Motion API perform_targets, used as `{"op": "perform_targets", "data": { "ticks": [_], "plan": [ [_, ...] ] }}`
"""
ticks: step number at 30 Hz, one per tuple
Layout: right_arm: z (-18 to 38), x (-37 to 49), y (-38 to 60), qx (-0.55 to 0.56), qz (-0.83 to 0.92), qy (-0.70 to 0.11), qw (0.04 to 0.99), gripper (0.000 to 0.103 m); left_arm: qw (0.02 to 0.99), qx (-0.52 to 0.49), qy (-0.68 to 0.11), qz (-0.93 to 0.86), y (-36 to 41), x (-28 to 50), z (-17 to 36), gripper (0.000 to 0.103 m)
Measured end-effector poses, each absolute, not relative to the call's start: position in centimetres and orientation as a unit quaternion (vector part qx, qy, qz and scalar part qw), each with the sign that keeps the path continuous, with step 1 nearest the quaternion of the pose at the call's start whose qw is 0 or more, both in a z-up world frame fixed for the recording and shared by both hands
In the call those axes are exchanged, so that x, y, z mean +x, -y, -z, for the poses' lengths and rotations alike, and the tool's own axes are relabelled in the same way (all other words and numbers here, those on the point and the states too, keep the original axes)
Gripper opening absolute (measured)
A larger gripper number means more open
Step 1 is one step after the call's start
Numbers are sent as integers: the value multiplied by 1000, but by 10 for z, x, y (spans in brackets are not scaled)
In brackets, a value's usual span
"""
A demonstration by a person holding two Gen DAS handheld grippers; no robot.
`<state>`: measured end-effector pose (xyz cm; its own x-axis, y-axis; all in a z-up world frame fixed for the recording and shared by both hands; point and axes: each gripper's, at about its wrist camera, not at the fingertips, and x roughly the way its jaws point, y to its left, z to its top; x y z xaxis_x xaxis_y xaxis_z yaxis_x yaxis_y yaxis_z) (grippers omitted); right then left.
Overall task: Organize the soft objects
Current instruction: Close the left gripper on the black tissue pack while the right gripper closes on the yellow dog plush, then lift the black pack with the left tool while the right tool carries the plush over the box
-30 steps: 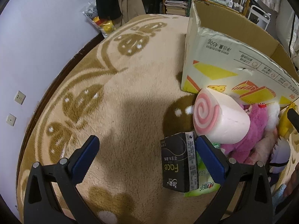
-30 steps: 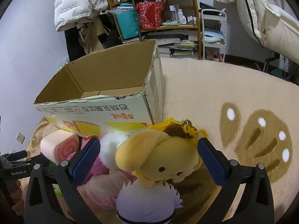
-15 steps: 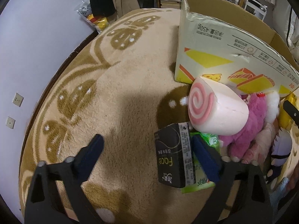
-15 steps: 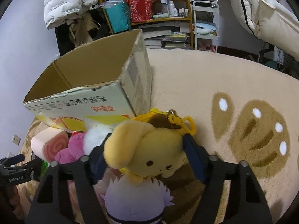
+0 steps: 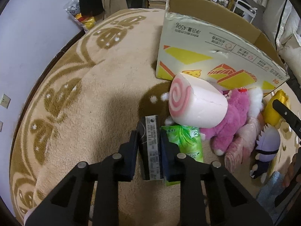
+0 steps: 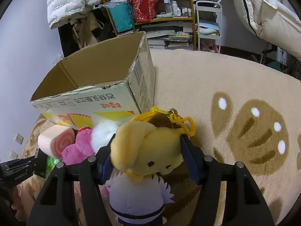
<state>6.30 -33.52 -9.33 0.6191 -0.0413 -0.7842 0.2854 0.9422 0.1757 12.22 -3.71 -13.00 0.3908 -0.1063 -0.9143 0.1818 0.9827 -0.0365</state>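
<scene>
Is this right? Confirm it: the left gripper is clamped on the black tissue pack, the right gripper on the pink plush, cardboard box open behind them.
One detail is off. The right gripper is closed on the yellow dog plush, not the pink plush, as the right wrist view shows. The left gripper does clamp the black tissue pack, and the cardboard box stands open behind.

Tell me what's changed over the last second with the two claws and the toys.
Both claws closed. The left claw now clamps the black pack; the right claw has just been closing onto the yellow dog plush. The cardboard box, swirl cushion and pink plush stayed put.
</scene>
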Motion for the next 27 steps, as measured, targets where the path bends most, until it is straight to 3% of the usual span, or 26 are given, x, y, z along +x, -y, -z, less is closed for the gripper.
{"op": "perform_targets", "data": {
  "ticks": [27],
  "plan": [
    [-17, 27, 286, 60, 39, -282, 957, 67, 926, 63, -365, 73, 28, 80, 28, 20]
  ]
}}
